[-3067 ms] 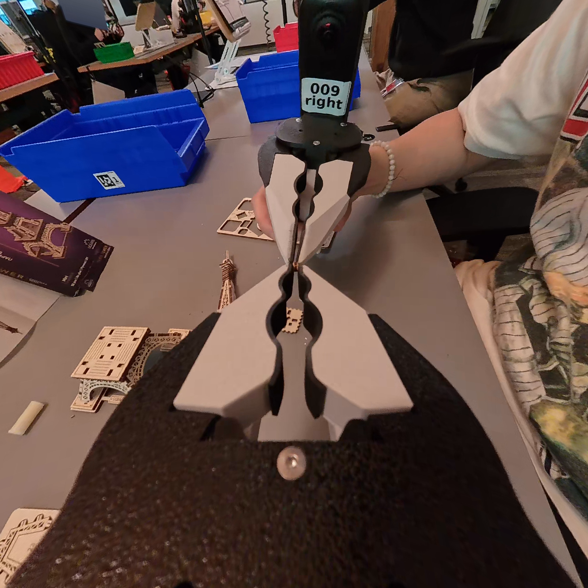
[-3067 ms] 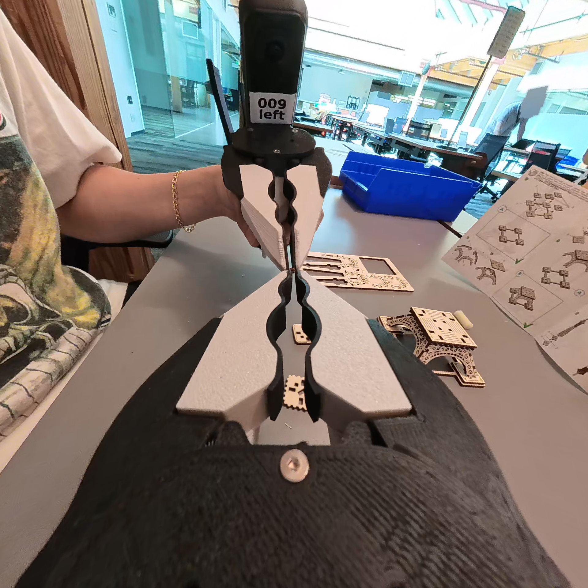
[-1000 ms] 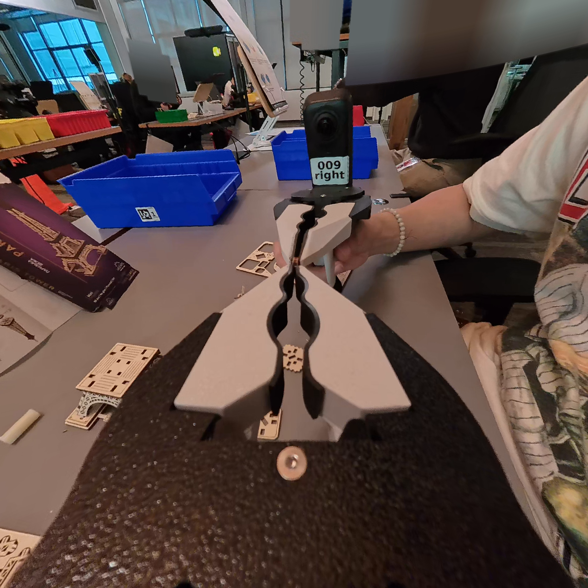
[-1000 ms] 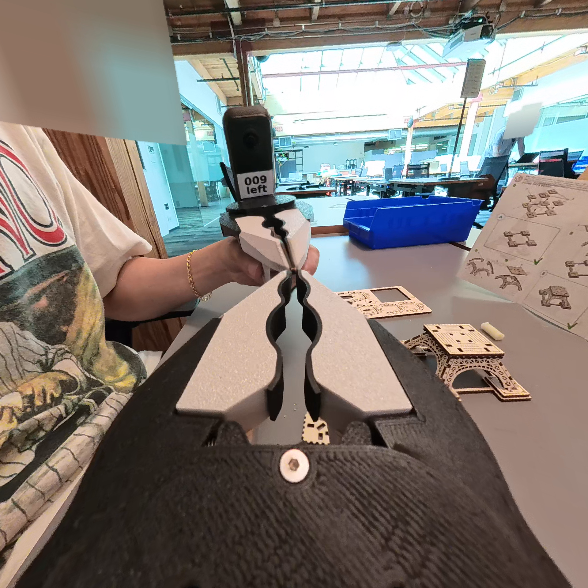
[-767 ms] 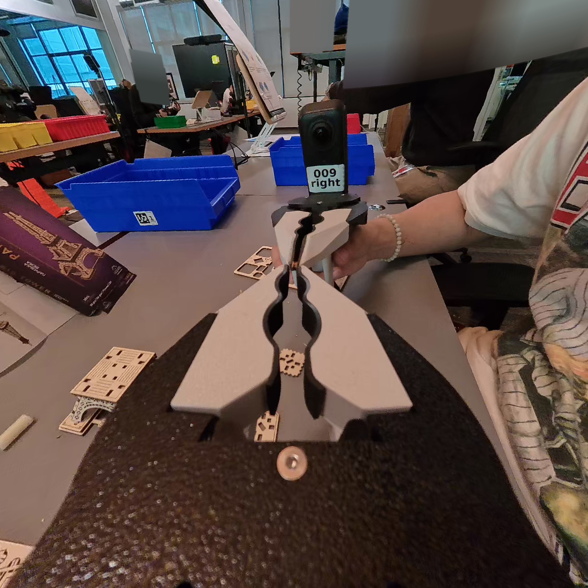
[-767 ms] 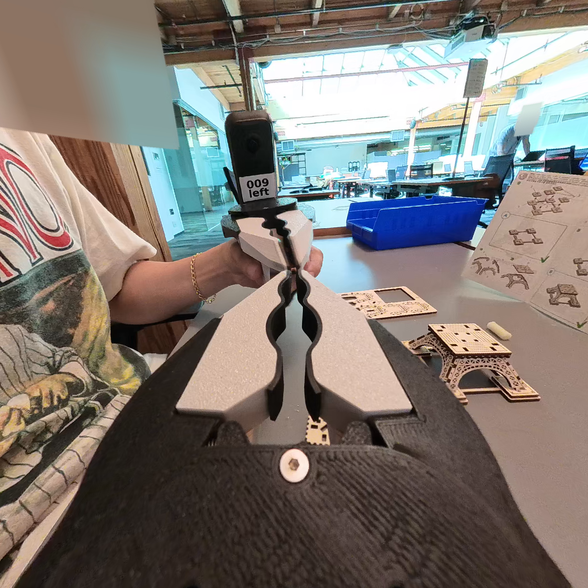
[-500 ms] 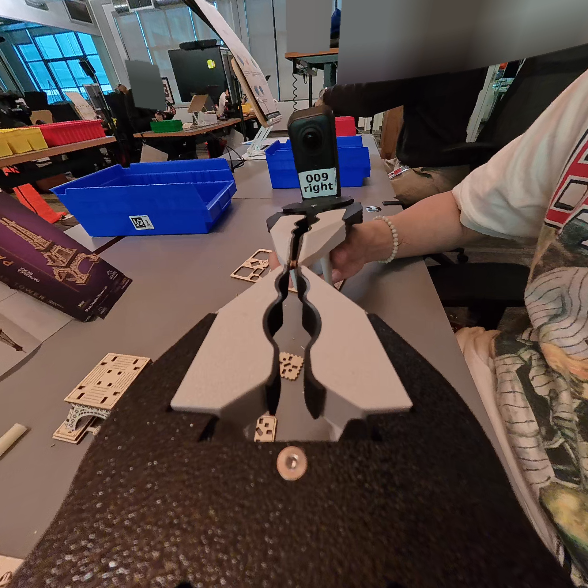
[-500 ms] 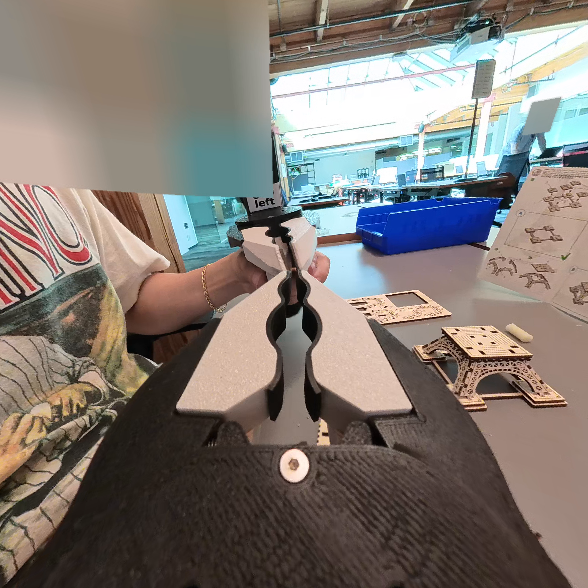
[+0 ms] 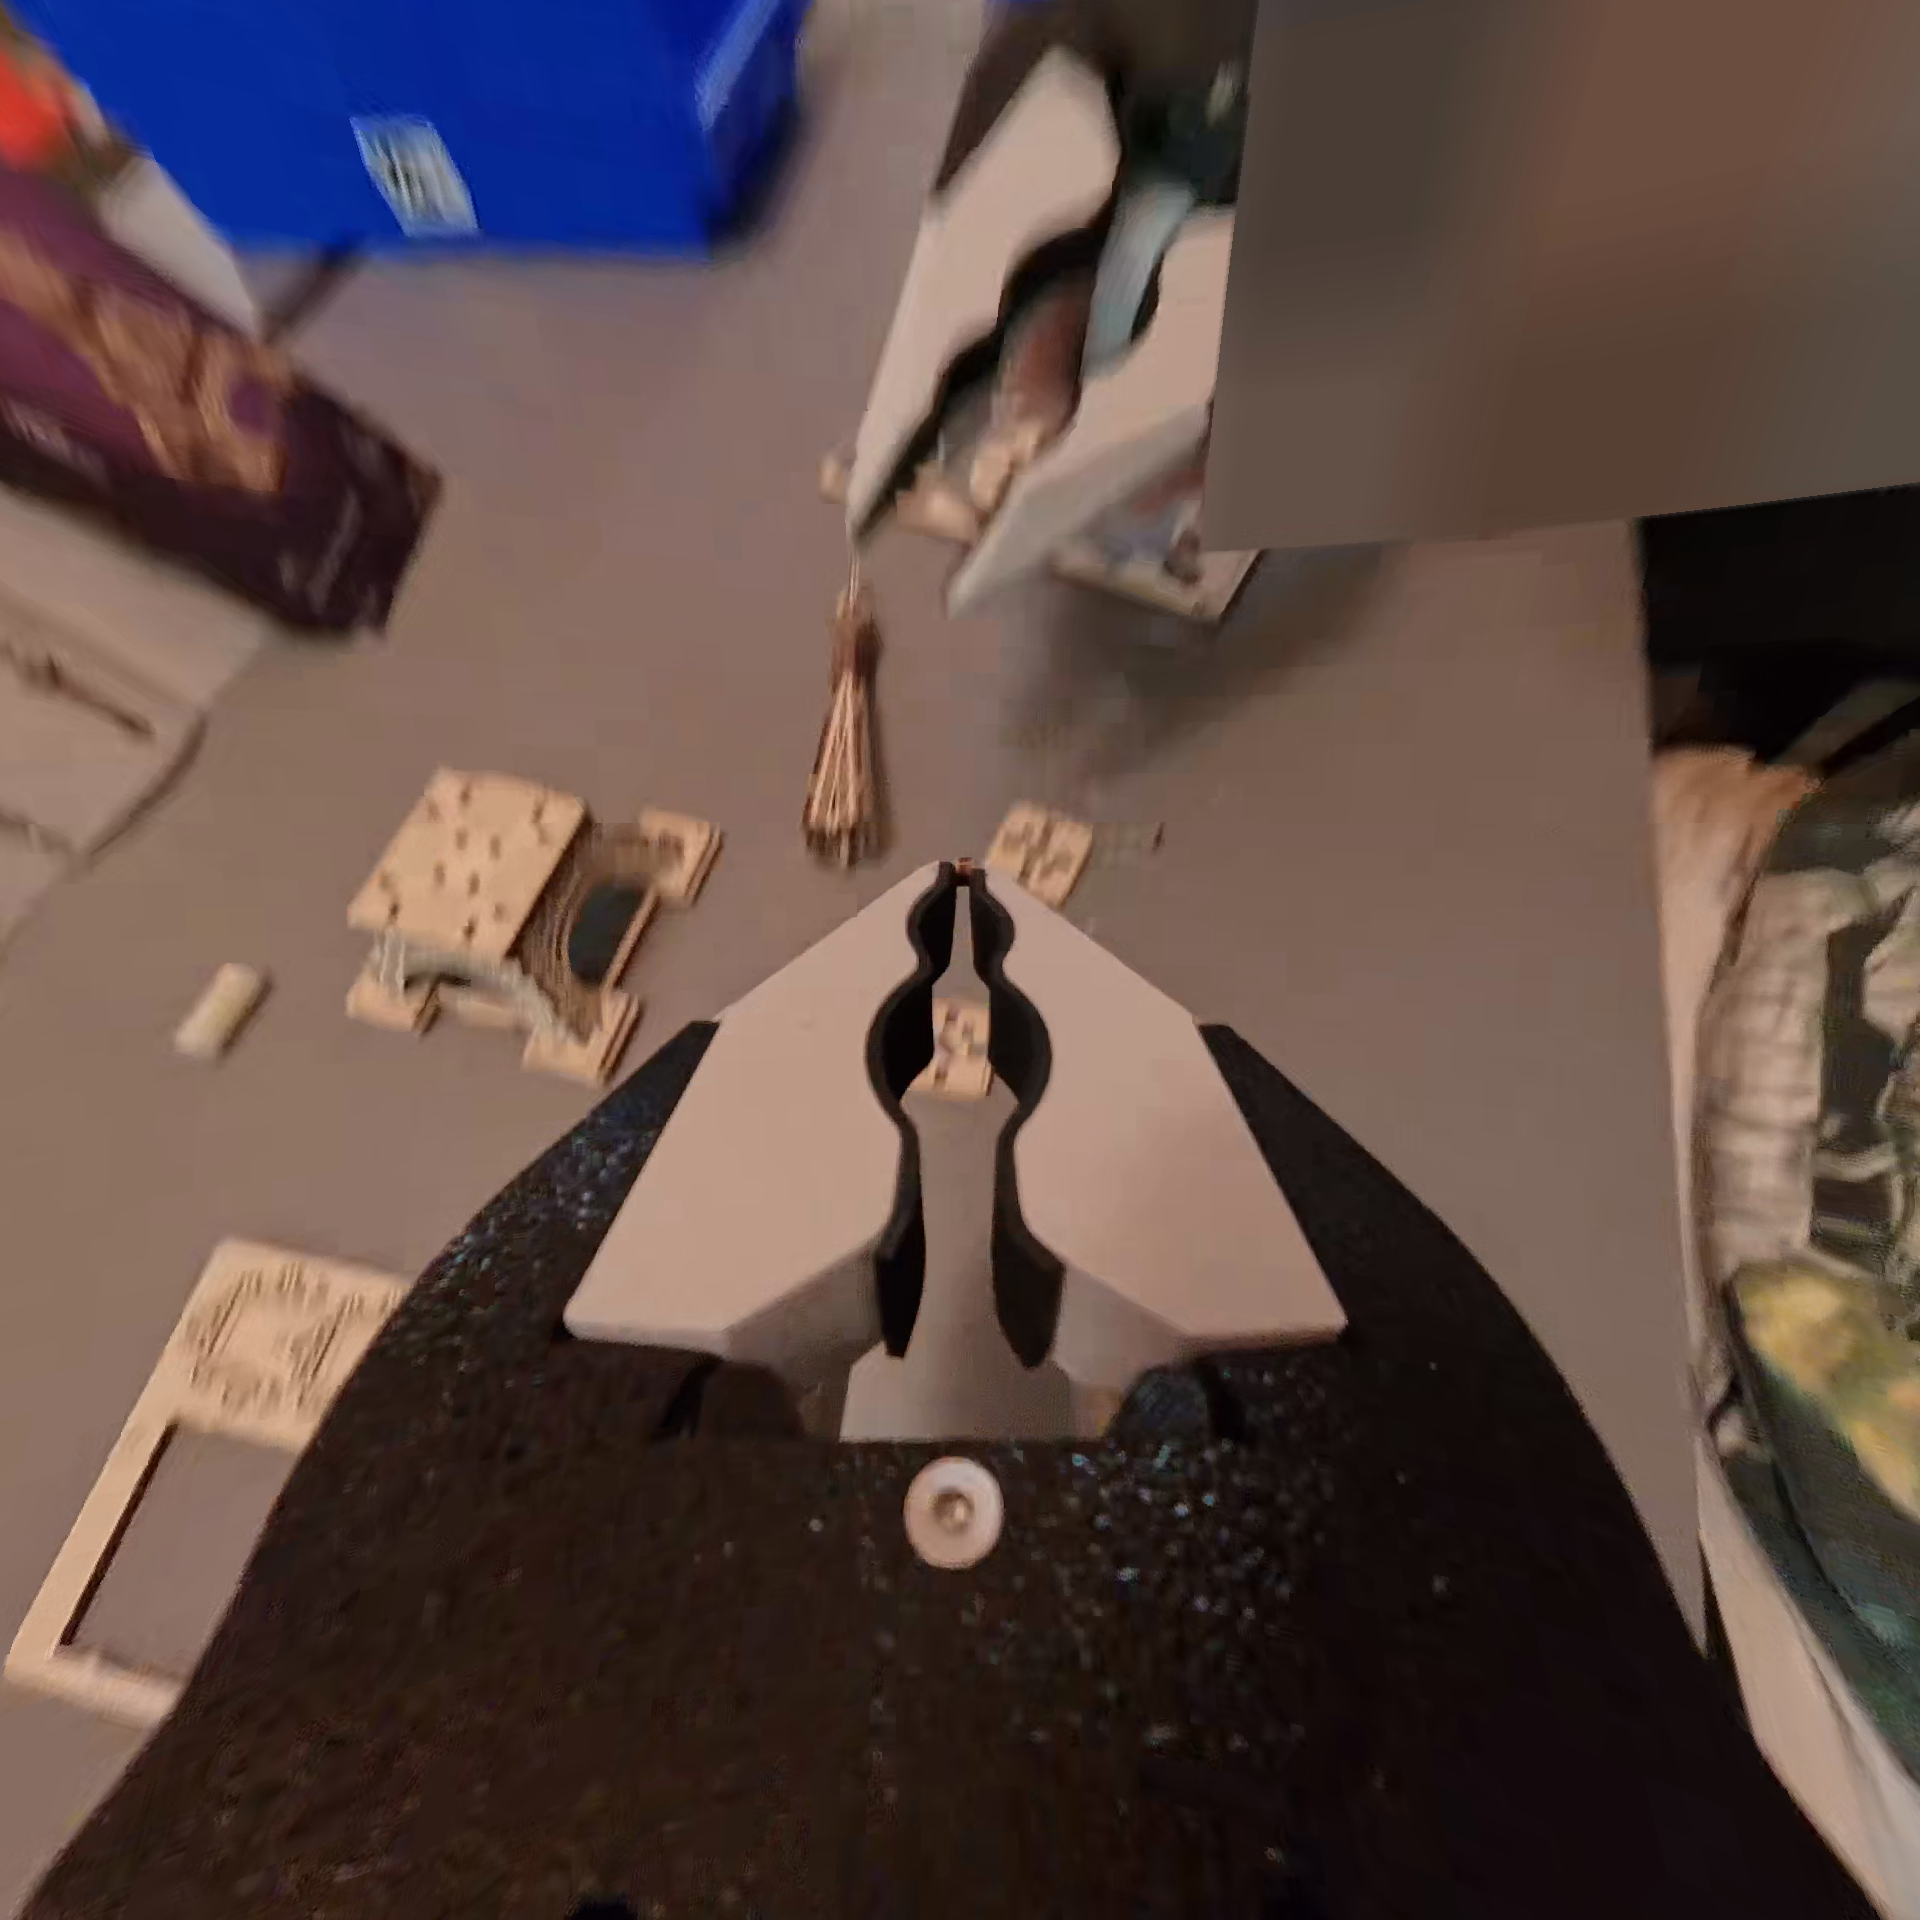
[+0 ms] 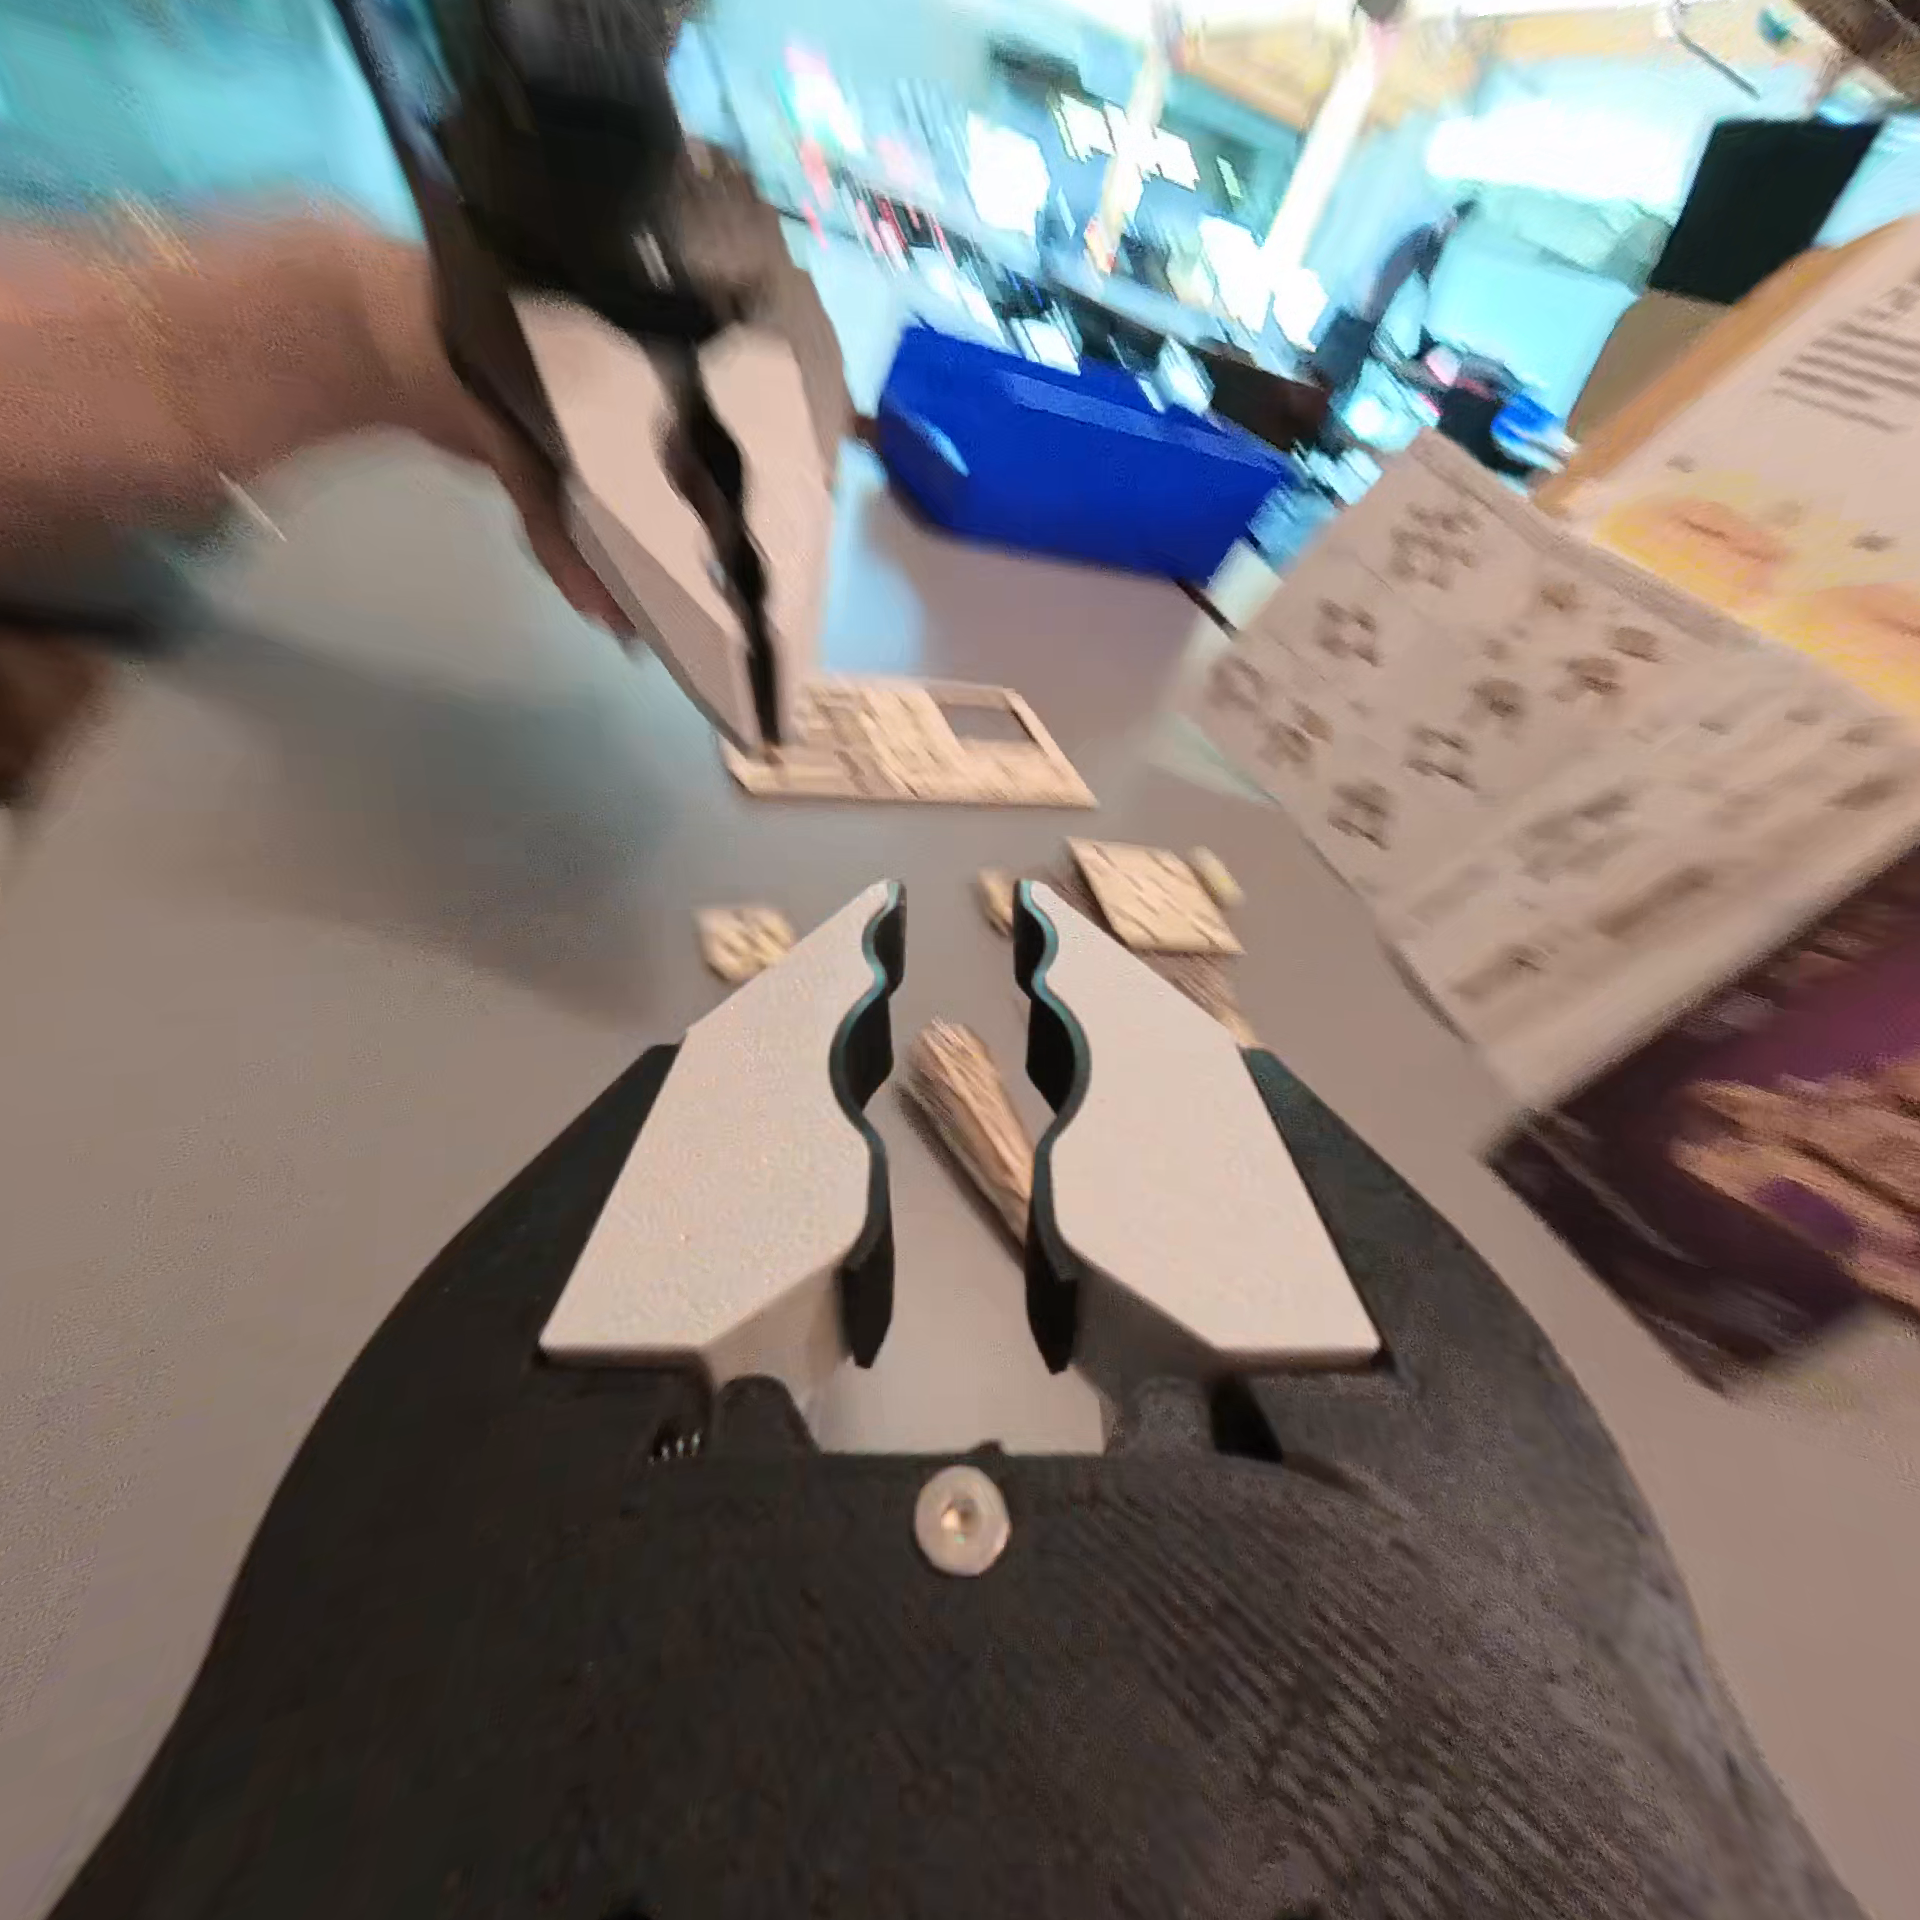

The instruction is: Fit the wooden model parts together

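Both views are motion-blurred. My left gripper (image 9: 961, 871) is shut, with a tiny brown wooden bit (image 9: 967, 862) pinched at its tips, low over the grey table (image 9: 1299, 831). It also shows in the right wrist view (image 10: 761, 722), tips down near a cut-out wooden sheet (image 10: 914, 738). My right gripper (image 10: 958, 902) is open and empty, above the wooden tower spire (image 10: 971, 1127) that lies on the table. In the left wrist view the right gripper (image 9: 906, 566) hangs over the spire (image 9: 847, 748). The tower base (image 9: 499, 904) stands to the left.
Small square wooden pieces (image 9: 1039, 847) (image 9: 961, 1044) lie near my left tips. A blue bin (image 9: 416, 104), a purple box (image 9: 156, 436), a white stick (image 9: 218, 1008) and another cut-out sheet (image 9: 208, 1455) are on the left. An instruction sheet (image 10: 1507, 748) stands at right. Between my right fingertips and the spire (image 9: 847, 748) there is roughly 8 cm. The right camera catches it too, in the right wrist view (image 10: 991, 1123).
The two grippers were tip to tip above the table; they have come apart and dropped toward it. The right gripper has opened. The left has stayed shut.
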`<action>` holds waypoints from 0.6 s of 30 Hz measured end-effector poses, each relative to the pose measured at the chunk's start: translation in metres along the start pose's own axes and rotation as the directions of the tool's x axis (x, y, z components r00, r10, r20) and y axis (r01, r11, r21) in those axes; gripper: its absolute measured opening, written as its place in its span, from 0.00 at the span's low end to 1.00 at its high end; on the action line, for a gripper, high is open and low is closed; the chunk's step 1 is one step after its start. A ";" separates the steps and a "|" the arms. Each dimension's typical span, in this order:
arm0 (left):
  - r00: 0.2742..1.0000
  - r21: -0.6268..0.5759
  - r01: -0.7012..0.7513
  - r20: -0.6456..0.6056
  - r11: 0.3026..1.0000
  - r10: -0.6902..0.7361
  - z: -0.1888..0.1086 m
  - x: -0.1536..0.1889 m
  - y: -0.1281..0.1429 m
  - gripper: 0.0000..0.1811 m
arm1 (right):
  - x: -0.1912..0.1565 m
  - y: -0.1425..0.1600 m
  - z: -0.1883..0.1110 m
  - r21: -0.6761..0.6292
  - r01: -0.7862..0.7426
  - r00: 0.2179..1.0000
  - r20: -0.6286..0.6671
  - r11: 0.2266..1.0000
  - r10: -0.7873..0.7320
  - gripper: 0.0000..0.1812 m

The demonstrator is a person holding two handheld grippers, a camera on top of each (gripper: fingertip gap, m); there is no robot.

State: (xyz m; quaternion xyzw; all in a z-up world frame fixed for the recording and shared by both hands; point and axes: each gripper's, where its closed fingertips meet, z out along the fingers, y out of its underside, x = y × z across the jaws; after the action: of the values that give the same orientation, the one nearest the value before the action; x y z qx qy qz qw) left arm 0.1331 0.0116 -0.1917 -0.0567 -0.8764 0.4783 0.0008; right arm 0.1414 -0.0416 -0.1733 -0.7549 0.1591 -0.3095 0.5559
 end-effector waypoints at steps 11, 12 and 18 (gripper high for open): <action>0.972 -0.573 0.076 -0.138 0.816 -0.188 0.017 -0.011 0.059 0.00 | 0.083 0.077 -0.044 -0.484 0.096 0.917 -0.297 0.870 -0.267 0.14; 0.966 -0.593 0.091 -0.144 0.800 -0.216 0.019 -0.010 0.061 0.00 | 0.090 0.082 -0.051 -0.506 0.087 0.907 -0.316 0.858 -0.279 0.14; 0.958 -0.672 0.079 -0.154 0.736 -0.243 0.019 -0.013 0.071 0.00 | 0.109 0.104 -0.069 -0.558 0.022 0.899 -0.352 0.830 -0.261 0.17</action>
State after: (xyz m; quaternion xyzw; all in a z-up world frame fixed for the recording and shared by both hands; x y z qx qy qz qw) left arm 0.1521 0.0320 -0.2606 -0.0319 -0.9836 0.1267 0.1244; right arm 0.1902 -0.1908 -0.2266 -0.8073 0.2959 -0.4459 0.2487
